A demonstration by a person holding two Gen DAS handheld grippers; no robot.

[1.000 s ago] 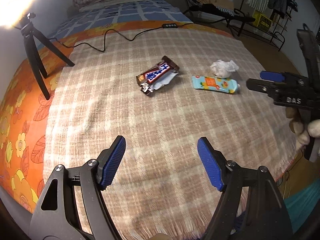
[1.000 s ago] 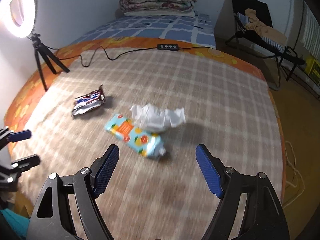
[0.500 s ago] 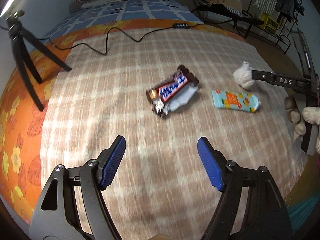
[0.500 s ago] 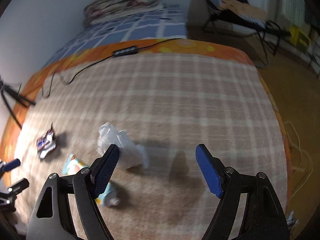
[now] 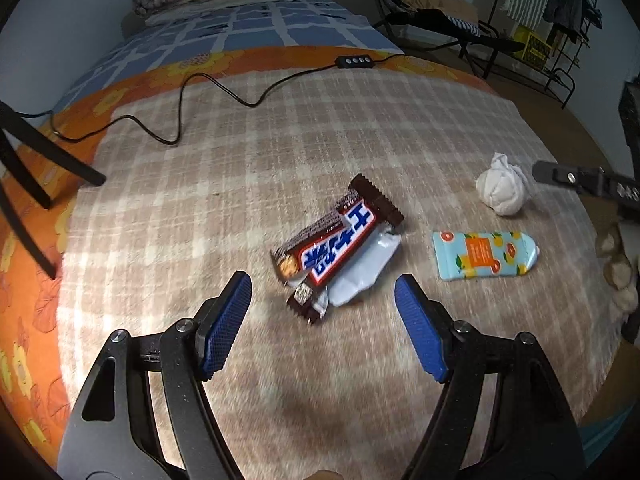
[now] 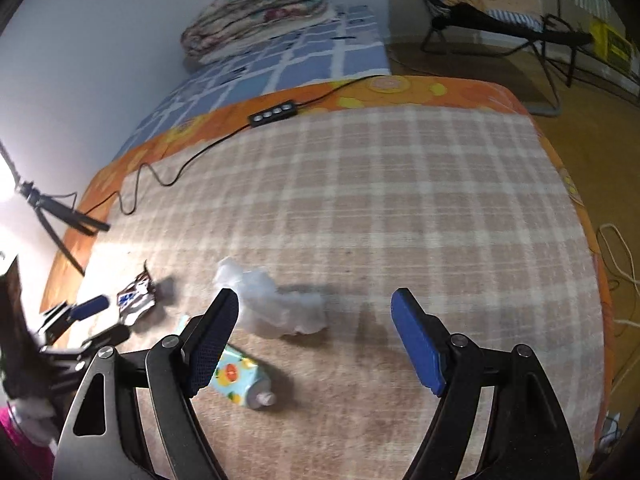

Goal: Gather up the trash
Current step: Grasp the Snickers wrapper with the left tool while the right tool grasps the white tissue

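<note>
1. So, my left gripper (image 5: 322,312) stands wide open with nothing in it, angled down over the candy wrapper (image 5: 338,252), which lies flat on the checked blanket (image 5: 280,128) just beyond my blue pads.
2. My right gripper (image 6: 314,334) is open and empty too; the crumpled tissue (image 6: 276,308) sits just past its left pad, and the small tube (image 6: 240,380) lies partly behind that pad.
3. I judge the wrapper to be feather-light, thin and crackly, with its foil lining peeled out to one side. It will likely slide or fold, so I would pinch across the bunched, torn end nearest me.
4. The tissue looks soft and squashable; closing on its bulky middle should do.
5. The tube looks glossy, possibly slippery; I would grip across its flat body, not the cap.
</note>
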